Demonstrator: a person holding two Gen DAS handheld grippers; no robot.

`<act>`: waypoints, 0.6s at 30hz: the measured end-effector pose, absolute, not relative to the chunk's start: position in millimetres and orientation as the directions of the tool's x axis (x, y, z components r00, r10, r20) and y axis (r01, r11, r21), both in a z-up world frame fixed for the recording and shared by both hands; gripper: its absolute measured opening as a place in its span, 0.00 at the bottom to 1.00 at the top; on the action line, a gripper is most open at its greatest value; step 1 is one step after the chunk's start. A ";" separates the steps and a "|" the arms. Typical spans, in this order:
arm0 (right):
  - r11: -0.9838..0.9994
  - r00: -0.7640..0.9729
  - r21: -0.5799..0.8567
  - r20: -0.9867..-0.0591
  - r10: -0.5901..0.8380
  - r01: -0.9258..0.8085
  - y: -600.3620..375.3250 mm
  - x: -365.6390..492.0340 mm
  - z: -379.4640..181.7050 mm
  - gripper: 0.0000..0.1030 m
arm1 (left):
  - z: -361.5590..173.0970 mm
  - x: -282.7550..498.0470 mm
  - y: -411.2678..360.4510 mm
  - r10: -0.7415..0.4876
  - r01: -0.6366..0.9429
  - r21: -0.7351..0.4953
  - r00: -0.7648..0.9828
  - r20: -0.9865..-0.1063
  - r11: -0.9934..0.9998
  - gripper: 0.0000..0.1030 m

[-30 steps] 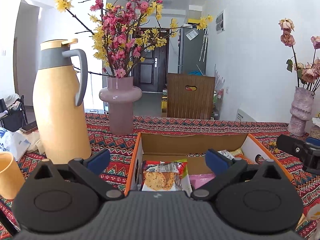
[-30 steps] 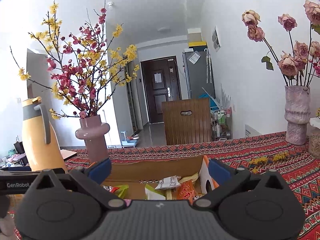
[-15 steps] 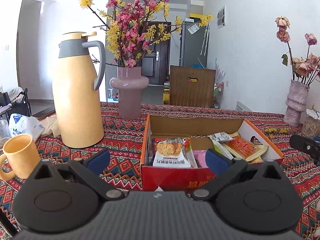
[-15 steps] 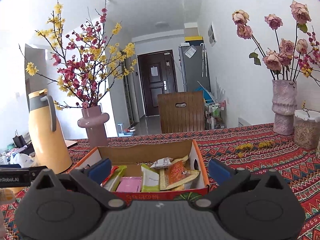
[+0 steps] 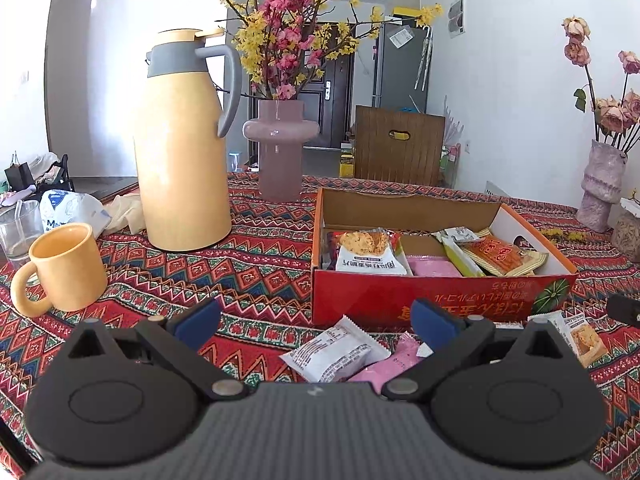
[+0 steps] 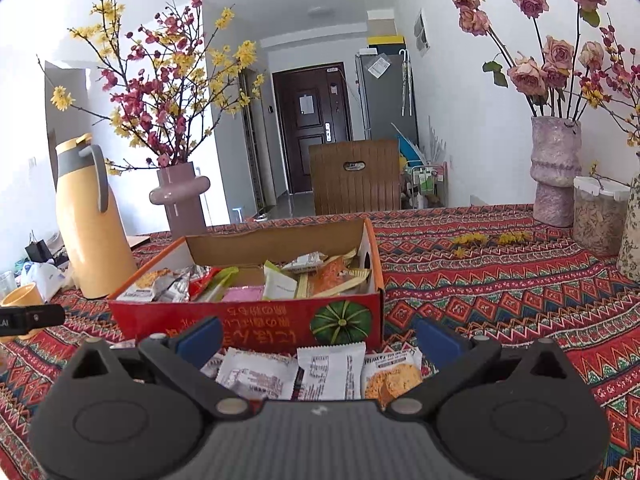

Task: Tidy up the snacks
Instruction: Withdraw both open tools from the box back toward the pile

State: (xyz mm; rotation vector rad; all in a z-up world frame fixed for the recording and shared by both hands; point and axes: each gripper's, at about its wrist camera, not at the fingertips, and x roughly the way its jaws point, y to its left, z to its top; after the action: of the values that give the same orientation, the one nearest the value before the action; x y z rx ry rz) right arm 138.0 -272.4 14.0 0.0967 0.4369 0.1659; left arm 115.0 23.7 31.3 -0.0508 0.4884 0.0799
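Red cardboard snack box [image 5: 440,300] full of packets, both claws [image 5: 316,318] [image 6: 318,338] spread wide, empty.

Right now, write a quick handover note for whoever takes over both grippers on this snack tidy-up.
Left gripper: jaws open, holding nothing, hovering over loose packets in front of the box.
Right gripper: jaws open, holding nothing, over the packets at the box's front right.
Snack box stands open on the patterned tablecloth, already holding several packets.
Left outside: a white packet and a pink packet near the left gripper, a biscuit packet and two more white ones near the right.
Still to do: pick up the loose packets and put them in the box.
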 end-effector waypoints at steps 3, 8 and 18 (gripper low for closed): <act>0.984 0.886 0.118 -0.432 0.171 -0.133 -274.1 135.4 7.0 1.00 | 28.5 112.4 23.5 0.064 -0.087 -0.027 0.877 -0.476 0.996 1.00; 0.985 0.877 0.118 -0.450 0.169 -0.129 -276.7 134.3 0.6 1.00 | 23.7 112.3 23.4 0.067 -0.090 -0.023 0.868 -0.492 0.996 1.00; 0.982 0.851 0.107 -0.491 0.188 -0.155 -278.1 142.1 -5.7 1.00 | 19.2 115.0 23.2 0.069 -0.093 -0.021 0.859 -0.507 0.995 1.00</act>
State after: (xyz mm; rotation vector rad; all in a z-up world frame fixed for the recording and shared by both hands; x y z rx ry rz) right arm 142.1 -278.1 -5.7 0.0644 0.5229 0.1805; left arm 115.0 23.2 19.2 -0.0456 0.5302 0.0853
